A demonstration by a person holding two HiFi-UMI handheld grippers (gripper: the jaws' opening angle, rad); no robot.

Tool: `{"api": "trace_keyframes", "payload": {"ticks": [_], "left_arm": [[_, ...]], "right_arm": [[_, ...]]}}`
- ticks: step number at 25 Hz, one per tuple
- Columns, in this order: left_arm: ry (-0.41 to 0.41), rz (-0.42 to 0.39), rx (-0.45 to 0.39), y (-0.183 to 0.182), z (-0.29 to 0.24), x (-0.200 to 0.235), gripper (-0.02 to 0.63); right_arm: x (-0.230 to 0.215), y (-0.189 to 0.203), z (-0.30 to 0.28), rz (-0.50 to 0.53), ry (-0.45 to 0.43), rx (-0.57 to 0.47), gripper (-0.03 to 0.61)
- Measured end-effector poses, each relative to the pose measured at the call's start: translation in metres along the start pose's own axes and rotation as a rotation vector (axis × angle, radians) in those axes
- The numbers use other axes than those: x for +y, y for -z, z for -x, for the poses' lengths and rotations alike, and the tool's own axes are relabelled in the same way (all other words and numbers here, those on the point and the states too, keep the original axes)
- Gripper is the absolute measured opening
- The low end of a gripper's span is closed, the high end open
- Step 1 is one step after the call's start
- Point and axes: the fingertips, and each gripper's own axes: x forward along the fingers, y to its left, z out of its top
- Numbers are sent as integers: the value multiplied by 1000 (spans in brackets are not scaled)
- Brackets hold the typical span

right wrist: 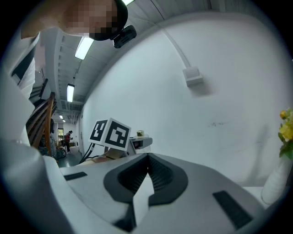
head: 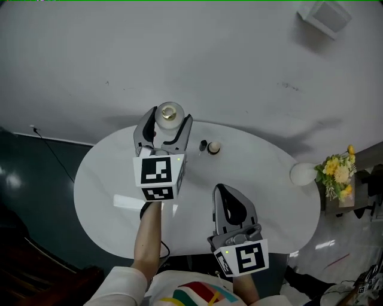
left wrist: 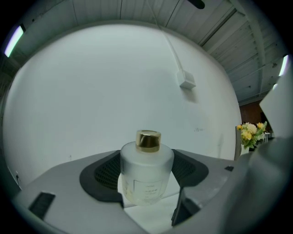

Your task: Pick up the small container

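The small container (head: 169,115) is a frosted white bottle with a gold cap (left wrist: 148,140). It stands upright between the jaws of my left gripper (head: 169,122) at the far edge of the round white table (head: 108,179). In the left gripper view the dark pads (left wrist: 106,176) press against both sides of the bottle (left wrist: 146,176). I cannot tell whether its base touches the table. My right gripper (head: 222,191) hovers over the table's near side, shut with nothing in it. Its jaws meet in the right gripper view (right wrist: 147,160).
Two small items, one dark (head: 203,145) and one pale and round (head: 213,147), lie on the table just right of the bottle. A white vase (head: 303,174) with yellow flowers (head: 338,172) stands at the table's right edge. A white box (head: 325,15) is mounted on the wall.
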Motion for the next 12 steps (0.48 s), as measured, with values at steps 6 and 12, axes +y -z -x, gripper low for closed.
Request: {"api": "trace_keyframes", "payload": {"ticks": [6,12], "left_arm": [[-19,-32,-64,-63,47,0,347],[-47,-58,-99,-99,101,-6,347]], "right_arm": [[1,-43,9,40,11,-70,11],[9,-73,22,79,-17,-134,11]]}}
